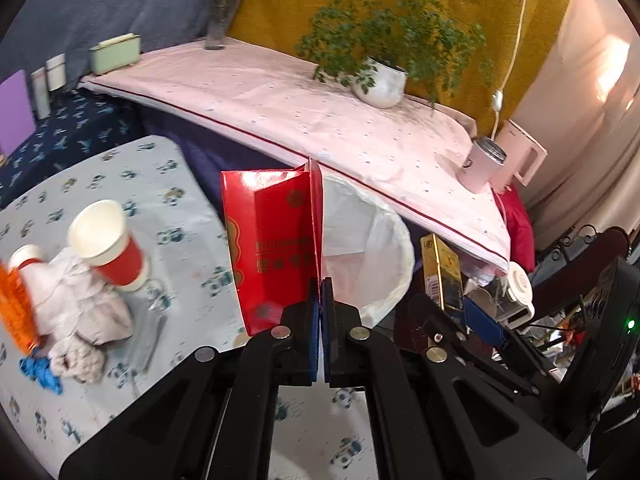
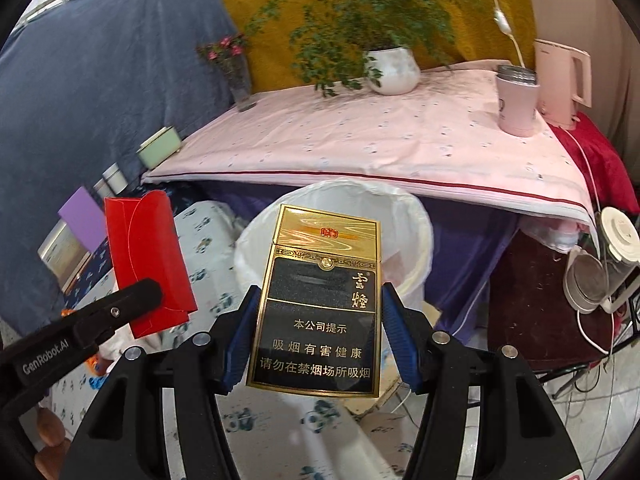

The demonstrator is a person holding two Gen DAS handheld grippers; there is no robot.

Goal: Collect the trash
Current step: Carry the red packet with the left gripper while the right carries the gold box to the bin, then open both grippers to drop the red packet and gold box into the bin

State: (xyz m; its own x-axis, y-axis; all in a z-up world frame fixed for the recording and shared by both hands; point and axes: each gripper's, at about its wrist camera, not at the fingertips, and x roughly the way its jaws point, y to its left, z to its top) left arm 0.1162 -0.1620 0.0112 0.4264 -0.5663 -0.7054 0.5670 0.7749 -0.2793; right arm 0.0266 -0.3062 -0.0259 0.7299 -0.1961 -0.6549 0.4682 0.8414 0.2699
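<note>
My left gripper [image 1: 321, 292] is shut on a red paper envelope [image 1: 272, 248], held upright beside the white-lined trash bin [image 1: 372, 240]. The envelope also shows in the right wrist view [image 2: 148, 264] with the left gripper's finger [image 2: 120, 312]. My right gripper [image 2: 318, 316] is shut on a gold and black cigarette pack [image 2: 320, 300], held upright in front of the bin [image 2: 412, 216]. The pack shows in the left wrist view [image 1: 444, 272]. On the low table [image 1: 180, 208] lie a red paper cup [image 1: 108, 248], crumpled tissues [image 1: 84, 312], an orange wrapper [image 1: 16, 312] and a blue scrap [image 1: 40, 372].
A pink-clothed table [image 2: 360, 140] stands behind the bin with a potted plant [image 2: 392, 68], a flower vase [image 2: 236, 76], a pink mug [image 2: 516, 100], a kettle [image 2: 560, 80] and a green box [image 2: 160, 152]. Appliances and cables [image 2: 600, 272] crowd the right.
</note>
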